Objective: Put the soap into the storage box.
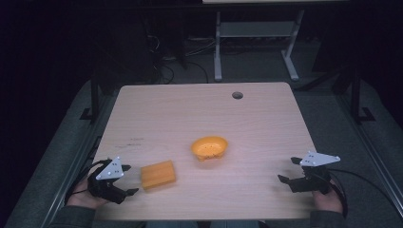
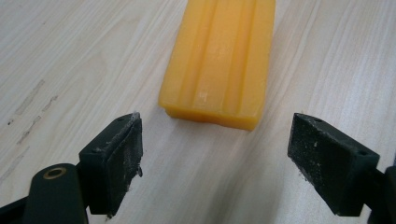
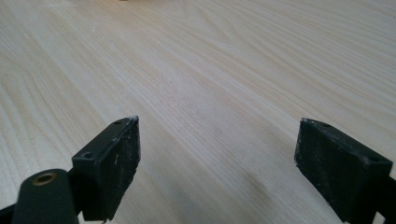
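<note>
- Left gripper view: the orange block (image 2: 219,60) lies flat on the worktop (image 2: 70,56), straight ahead of the left tool (image 2: 217,149), its near short end just beyond the tool's tips.
- The block's long axis runs away from the tool, almost in line with it, leaning slightly to the right in this view. Shallow ridges run along its top in the same direction.
- The left tool is spread wide and holds nothing. The gap between its jaws looks wider than the block's short end, so, as I judge it, a straight push forward would bring the jaws along the two long sides.
- High view: the block (image 1: 158,175) sits near the front edge, left of centre, just beside the left tool (image 1: 124,184) and not touching it.
- An orange bowl (image 1: 209,147) stands near the middle of the worktop (image 1: 199,109), behind and to the right of the block, apart from it.
- The right tool (image 1: 287,171) hangs over the front right corner, well apart from both block and bowl. The left hand (image 1: 85,197) is clearly the nearer one to the block.
- Right gripper view: the right tool (image 3: 217,154) is likewise spread and empty, with bare wood (image 3: 224,70) ahead of it.
- A round cable hole (image 1: 237,95) sits near the far edge.
</note>
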